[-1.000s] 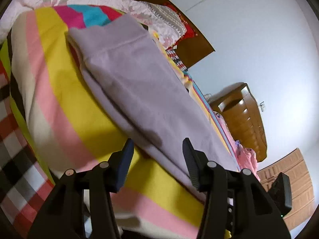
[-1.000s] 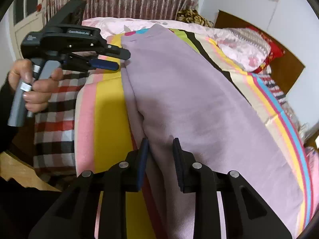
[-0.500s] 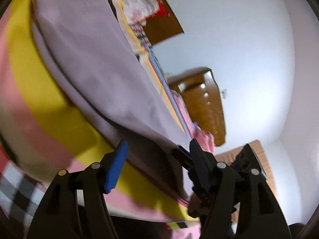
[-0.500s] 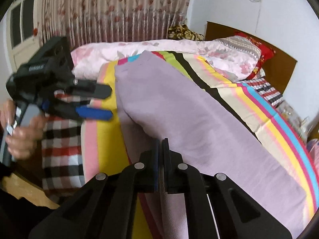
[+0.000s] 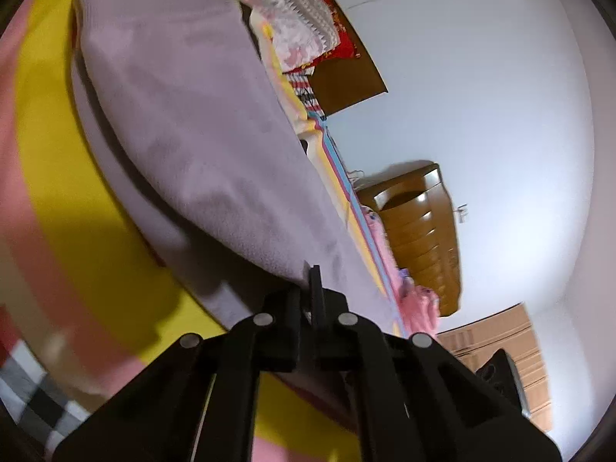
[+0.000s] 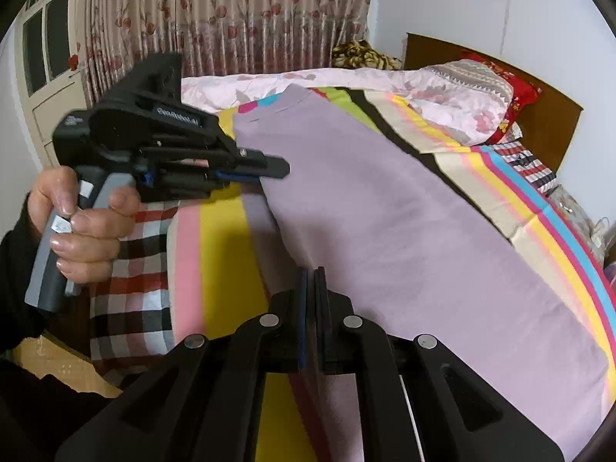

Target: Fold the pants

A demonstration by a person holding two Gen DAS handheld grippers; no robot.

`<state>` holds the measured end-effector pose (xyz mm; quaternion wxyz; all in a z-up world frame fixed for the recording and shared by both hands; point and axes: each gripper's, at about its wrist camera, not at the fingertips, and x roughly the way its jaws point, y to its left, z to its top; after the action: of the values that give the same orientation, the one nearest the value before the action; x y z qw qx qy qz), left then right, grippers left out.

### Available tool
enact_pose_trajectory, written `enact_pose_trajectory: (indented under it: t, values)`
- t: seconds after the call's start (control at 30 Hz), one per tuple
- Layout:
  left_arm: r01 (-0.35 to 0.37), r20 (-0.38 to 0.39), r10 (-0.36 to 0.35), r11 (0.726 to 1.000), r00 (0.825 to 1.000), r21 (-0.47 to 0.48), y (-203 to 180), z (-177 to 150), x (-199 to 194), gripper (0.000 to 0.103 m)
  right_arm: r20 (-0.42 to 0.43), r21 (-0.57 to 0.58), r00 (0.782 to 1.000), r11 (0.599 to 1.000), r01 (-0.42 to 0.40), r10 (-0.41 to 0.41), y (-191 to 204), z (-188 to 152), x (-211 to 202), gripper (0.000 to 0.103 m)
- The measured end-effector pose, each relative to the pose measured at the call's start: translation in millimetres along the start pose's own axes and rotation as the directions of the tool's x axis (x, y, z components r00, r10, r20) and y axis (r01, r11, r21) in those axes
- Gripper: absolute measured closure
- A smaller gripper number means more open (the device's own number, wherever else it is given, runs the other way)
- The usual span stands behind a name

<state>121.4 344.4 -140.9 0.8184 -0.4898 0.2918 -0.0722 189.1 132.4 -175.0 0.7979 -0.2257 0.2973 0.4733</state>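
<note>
Both grippers are clamped on the near long edge of the lilac pants (image 6: pixel 404 238), which lie lengthwise on the striped bedspread (image 6: pixel 223 269) of a bed, already doubled leg over leg judging by the second layer showing under the top one. In the right wrist view the right gripper (image 6: pixel 311 281) has its jaws pressed together with the fabric's edge pinched between the pads, low on the garment; farther up the same edge, the left gripper (image 6: pixel 269 167), held in the person's hand (image 6: pixel 82 223), bites the cloth closer to the far end. Seen from its own camera, the left gripper (image 5: pixel 312 281) shows no gap between its fingers, and a slightly lifted ridge of fabric runs into them. Two holds spaced along one edge make sense for a fold: judged from this layout, they would let the person lift that side evenly and carry it over without the soft fleece-like cloth sagging or twisting in the middle. Pillows and a floral quilt (image 6: pixel 346 77) are piled at the head of the bed, clear of the pants. No container appears in either view; a wooden dresser (image 5: pixel 419 231) stands by the wall, its drawers closed, contents unseen.
</note>
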Motion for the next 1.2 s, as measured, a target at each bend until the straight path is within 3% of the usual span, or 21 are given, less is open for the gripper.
enact_pose_trajectory:
  t: [0.17, 0.33, 0.53, 0.57, 0.6, 0.63, 0.67, 0.7, 0.77, 0.83, 0.9, 0.97, 1.03, 1.07, 1.13, 1.17, 1.2]
  values:
    - [-0.107, -0.031, 0.109, 0.993, 0.994, 0.043, 6, -7, 7, 0.100, -0.047, -0.017, 0.999, 1.000, 0.000, 0.000, 9, -4, 9, 0.099]
    - [-0.121, -0.028, 0.123, 0.991, 0.992, 0.065, 7, -8, 10, 0.100, -0.082, -0.020, 0.997, 1.000, 0.001, -0.002, 12, -10, 18, 0.097]
    - [-0.150, -0.035, 0.153, 0.985, 0.988, 0.082, 4, -9, 4, 0.097, -0.095, 0.040, 0.994, 0.998, -0.058, 0.061, 3, -12, 15, 0.090]
    - [-0.162, -0.037, 0.165, 0.983, 0.986, 0.084, 3, -6, 3, 0.096, -0.106, 0.057, 0.991, 0.996, -0.073, 0.079, -1, -12, 11, 0.083]
    - [-0.186, -0.034, 0.189, 0.979, 0.981, 0.088, 0, -5, -1, 0.094, -0.113, 0.077, 0.989, 0.993, -0.085, 0.094, -3, -14, 4, 0.058]
    - [-0.224, -0.014, 0.227, 0.970, 0.974, 0.091, -3, -3, -8, 0.076, -0.115, 0.090, 0.989, 0.992, -0.087, 0.097, -6, -16, -3, 0.045]
    - [-0.275, 0.025, 0.273, 0.956, 0.962, 0.101, -7, -3, -18, 0.035, -0.107, 0.100, 0.990, 0.992, -0.083, 0.094, -9, -19, -14, 0.039]
    - [-0.418, 0.130, 0.404, 0.902, 0.906, 0.111, -16, -4, -34, 0.020, -0.078, 0.114, 0.993, 0.990, -0.083, 0.092, -16, -26, -32, 0.039]
    - [-0.496, 0.254, 0.448, 0.851, 0.857, 0.173, -34, -4, -51, 0.019, -0.053, 0.177, 0.995, 0.981, -0.079, 0.090, -29, -36, -50, 0.039]
    - [-0.478, 0.265, 0.418, 0.847, 0.869, 0.233, -49, -3, -47, 0.019, -0.020, 0.273, 0.999, 0.961, -0.042, 0.049, -50, -44, -63, 0.042]
    - [-0.420, 0.237, 0.360, 0.856, 0.902, 0.301, -64, -6, -31, 0.018, -0.019, 0.329, 1.000, 0.944, 0.017, -0.011, -62, -45, -61, 0.058]
    - [-0.399, 0.188, 0.353, 0.835, 0.916, 0.378, -77, -10, -4, 0.017, -0.046, 0.368, 0.997, 0.927, 0.073, -0.061, -67, -40, -49, 0.058]
    - [-0.443, 0.158, 0.421, 0.766, 0.893, 0.465, -85, -22, 28, 0.017, -0.056, 0.360, 0.997, 0.930, 0.071, -0.055, -61, -34, -37, 0.058]
    - [-0.471, 0.133, 0.474, 0.724, 0.871, 0.504, -84, -31, 46, 0.017, -0.064, 0.350, 0.997, 0.934, 0.066, -0.046, -56, -33, -33, 0.058]
    - [-0.491, 0.136, 0.508, 0.675, 0.851, 0.550, -80, -42, 60, 0.015, -0.110, 0.289, 0.994, 0.956, 0.051, -0.020, -41, -33, -21, 0.056]
    - [-0.514, 0.173, 0.525, 0.620, 0.833, 0.593, -81, -51, 65, 0.014, -0.169, 0.228, 0.985, 0.971, 0.073, -0.034, -32, -39, -12, 0.053]
    - [-0.530, 0.188, 0.551, 0.568, 0.813, 0.630, -81, -58, 71, 0.013, -0.170, 0.177, 0.984, 0.980, 0.093, -0.062, -27, -44, -10, 0.053]
